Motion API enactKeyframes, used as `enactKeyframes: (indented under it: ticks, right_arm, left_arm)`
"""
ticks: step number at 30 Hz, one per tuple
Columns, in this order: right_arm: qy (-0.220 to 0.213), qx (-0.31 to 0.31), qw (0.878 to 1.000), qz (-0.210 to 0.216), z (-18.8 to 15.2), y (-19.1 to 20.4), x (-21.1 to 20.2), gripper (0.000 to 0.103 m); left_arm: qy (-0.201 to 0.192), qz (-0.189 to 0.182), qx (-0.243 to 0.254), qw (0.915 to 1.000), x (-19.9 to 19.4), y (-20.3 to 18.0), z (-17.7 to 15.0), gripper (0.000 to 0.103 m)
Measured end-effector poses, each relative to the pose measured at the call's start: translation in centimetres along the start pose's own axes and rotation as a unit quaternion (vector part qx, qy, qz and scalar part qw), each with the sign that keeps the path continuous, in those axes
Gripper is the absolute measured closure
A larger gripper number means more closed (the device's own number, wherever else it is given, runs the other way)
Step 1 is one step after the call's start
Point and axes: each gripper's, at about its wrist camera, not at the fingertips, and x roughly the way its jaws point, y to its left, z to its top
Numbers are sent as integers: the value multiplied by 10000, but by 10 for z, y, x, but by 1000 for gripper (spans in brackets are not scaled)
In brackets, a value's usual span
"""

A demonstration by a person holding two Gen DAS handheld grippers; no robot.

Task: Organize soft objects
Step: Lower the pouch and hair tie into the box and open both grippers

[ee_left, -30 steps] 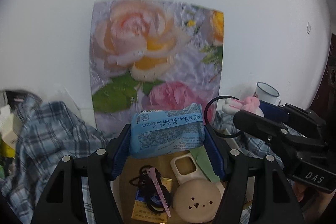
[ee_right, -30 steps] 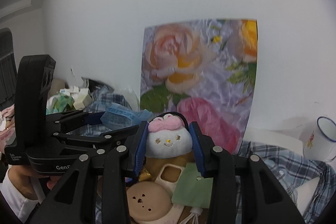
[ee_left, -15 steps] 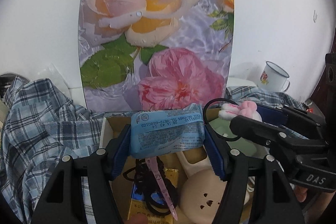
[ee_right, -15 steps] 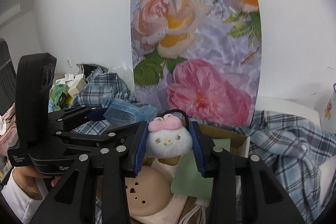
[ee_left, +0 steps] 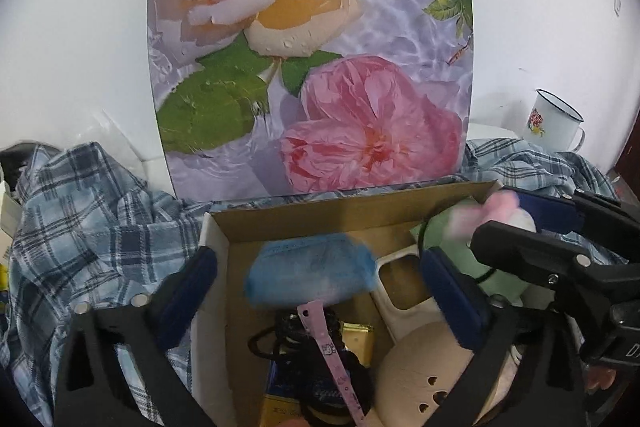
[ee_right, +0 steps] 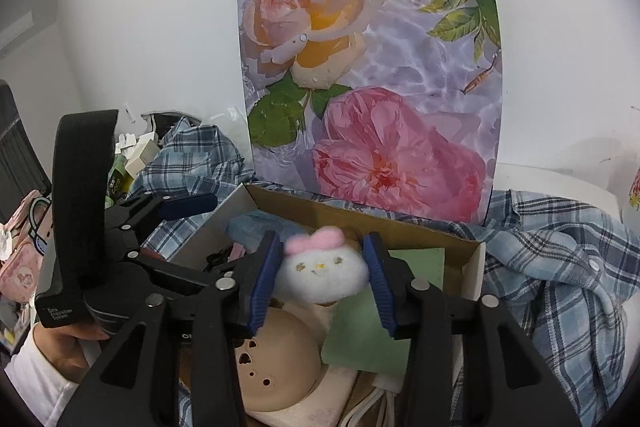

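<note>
Over an open cardboard box [ee_left: 304,219] my left gripper [ee_left: 320,261] stands open, its jaws opening wide. A blue tissue pack [ee_left: 312,275] shows blurred between them, touching neither pad, just above the box's contents. In the right wrist view my right gripper [ee_right: 322,277] holds a white plush head with a pink bow [ee_right: 324,275] above the same box [ee_right: 360,219]. Its jaws are opening, and both pads still touch the plush's sides. That plush [ee_left: 502,213] appears blurred at the right of the left wrist view.
The box holds a beige round piece with heart holes [ee_right: 276,359], a green sheet [ee_right: 380,311], a beige phone case [ee_left: 404,291] and black hair ties [ee_left: 320,335]. A plaid shirt [ee_left: 80,211] surrounds it. Behind stand a rose picture board [ee_left: 312,47] and an enamel mug [ee_left: 556,127].
Both grippers sank toward the box. The left jaws sprang apart and the blue pack came loose between them. The right jaws widened slightly around the plush.
</note>
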Motion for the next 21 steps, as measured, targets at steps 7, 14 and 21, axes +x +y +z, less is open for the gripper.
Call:
enactKeyframes:
  ticks: [7,14,21]
  right_arm:
    - [-69,226,9996,-144,1,-10,-2,5]
    - [-72,246,9994,-212,1,-12,-3,1]
    - [-265,133,9989,-375,7,-10,-18,0]
  left_arm:
    - [29,-142,-89,9999,-4,1,1,0]
    - [-3,-146,-111,9998,-7,2,1,0]
    - [-216,-229,-295,9991,-21,7,6,0]
